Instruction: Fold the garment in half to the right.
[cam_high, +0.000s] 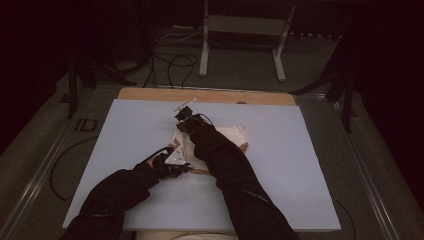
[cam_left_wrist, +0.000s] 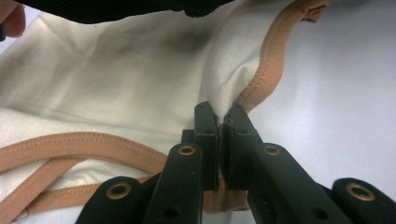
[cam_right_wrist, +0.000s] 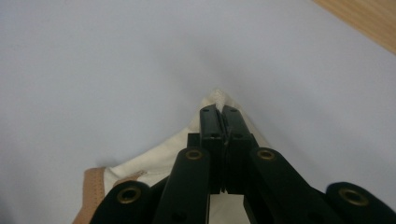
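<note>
**Both grippers pinching the cloth**

High view is showing me a dim room with a pale desk (cam_high: 280, 165), and a white cloth (cam_high: 232, 135) with tan trim is lying near its middle, partly under my right sleeve (cam_high: 225, 160). My left hand-held gripper (cam_high: 181, 167) is sitting at the near left corner of the cloth, its grey plate catching the light. My right hand-held gripper (cam_high: 184, 120) is reaching across to the far left corner, close to the wooden strip (cam_high: 210, 95) along the far edge of the desk.

Left gripper view is giving me the clearest look: the left hand-held gripper (cam_left_wrist: 221, 116) is pressing its jaws together on a fold of the cloth (cam_left_wrist: 116, 93), right where the tan trim (cam_left_wrist: 268, 65) is curving past. The fabric is bunching up into a small peak between the black pads. More trim is running across the lower left of that view, and the dark sleeve is crossing the top.

Right gripper view is showing the right hand-held gripper (cam_right_wrist: 221, 112) with its jaws squeezed tight, a small tip of cloth (cam_right_wrist: 218, 97) poking out just beyond them. The rest of the cloth is trailing back under the jaws, lying on the desk (cam_right_wrist: 93, 70), with a bit of trim (cam_right_wrist: 93, 186) at the lower left.
</note>
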